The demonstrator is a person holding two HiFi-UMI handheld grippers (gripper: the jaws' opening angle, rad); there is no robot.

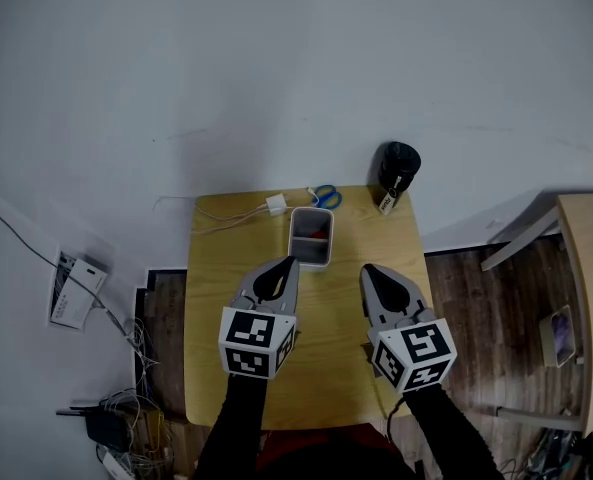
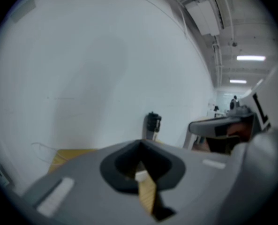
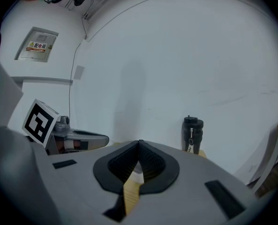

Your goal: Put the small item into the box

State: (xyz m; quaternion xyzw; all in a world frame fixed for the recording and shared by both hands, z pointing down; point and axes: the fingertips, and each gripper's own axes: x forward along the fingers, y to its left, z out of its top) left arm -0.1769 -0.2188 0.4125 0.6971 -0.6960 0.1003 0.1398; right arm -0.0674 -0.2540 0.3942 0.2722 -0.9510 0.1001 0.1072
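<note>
A white open box (image 1: 311, 238) stands on the small wooden table (image 1: 216, 298), with something red (image 1: 316, 234) inside it. Behind it lie a white charger with its cable (image 1: 276, 205) and blue-handled scissors (image 1: 325, 196). My left gripper (image 1: 289, 262) hovers just in front of the box's near left corner, jaws together with nothing between them. My right gripper (image 1: 367, 269) hangs to the box's right, also shut and empty. In the left gripper view the gripper (image 2: 139, 143) points at the wall; the right gripper (image 3: 139, 143) does likewise.
A black bottle (image 1: 397, 173) (image 2: 152, 124) (image 3: 192, 134) stands at the table's far right corner. A white wall rises close behind the table. Cables and a power strip (image 1: 116, 428) lie on the floor at left. Another wooden table (image 1: 588, 268) stands at right.
</note>
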